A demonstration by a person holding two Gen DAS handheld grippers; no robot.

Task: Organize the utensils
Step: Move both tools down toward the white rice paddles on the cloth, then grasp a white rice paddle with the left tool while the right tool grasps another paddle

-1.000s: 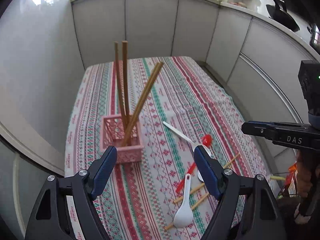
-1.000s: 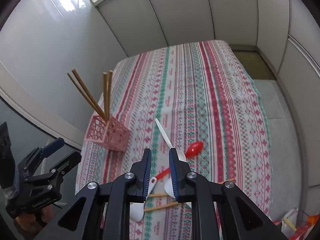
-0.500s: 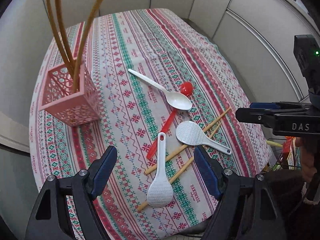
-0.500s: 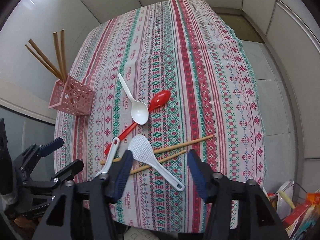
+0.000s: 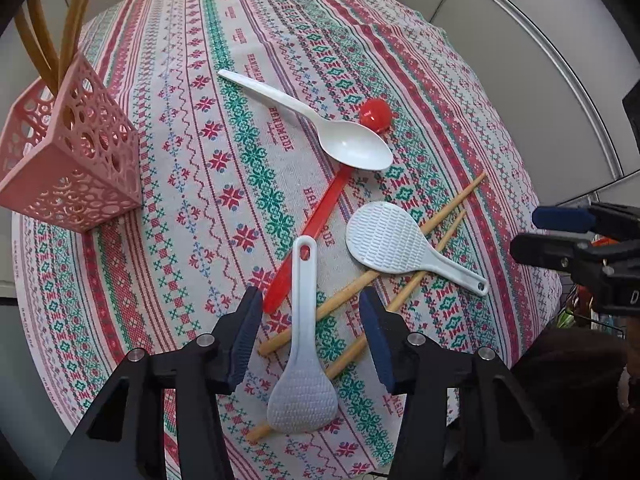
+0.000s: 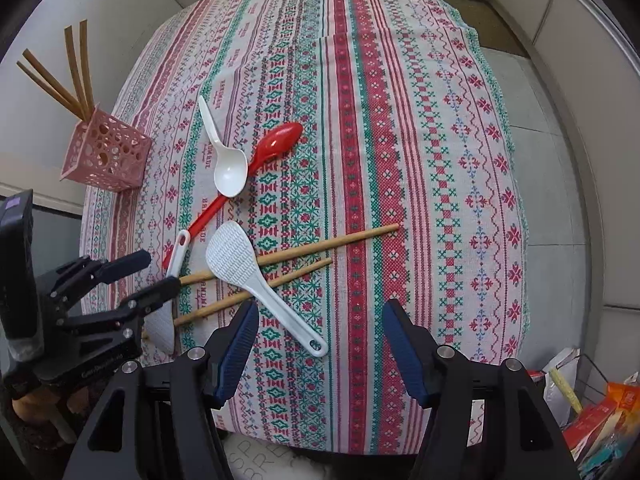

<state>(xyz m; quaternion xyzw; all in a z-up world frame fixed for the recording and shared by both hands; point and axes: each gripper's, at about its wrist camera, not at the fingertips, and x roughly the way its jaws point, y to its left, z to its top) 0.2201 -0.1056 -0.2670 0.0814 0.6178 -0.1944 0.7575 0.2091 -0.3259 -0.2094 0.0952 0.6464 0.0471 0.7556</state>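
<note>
While both grippers pointed steeply down at it, the table (image 5: 460, 92), covered by a striped patterned cloth (image 6: 360, 80), held all the loose utensils near its close edge. At the left side stood the pink basket (image 5: 76, 160), perforated, with four brown chopsticks (image 6: 76, 76) leaning upright in it. Left gripper (image 5: 308, 332) was released, its jaws just narrowed, straddling the handle of the near rice paddle (image 5: 302, 360) with gaps both sides, pads not touching. Right gripper (image 6: 318, 344) was also released, jaws just widened, hovering over the handle end of the second paddle (image 6: 248, 268); nothing was pinched. That second paddle lay across two loose chopsticks (image 6: 320, 246), which ran side by side, slanted on the cloth. The near paddle also crossed both sticks, head toward the table edge. A red spoon (image 6: 276, 142) lay diagonally, its handle end beside the near paddle's handle. A white spoon (image 5: 340, 136) rested with its bowl over the red spoon's handle. Off the right table edge, bags (image 6: 600, 412) were on the floor, blurred.
</note>
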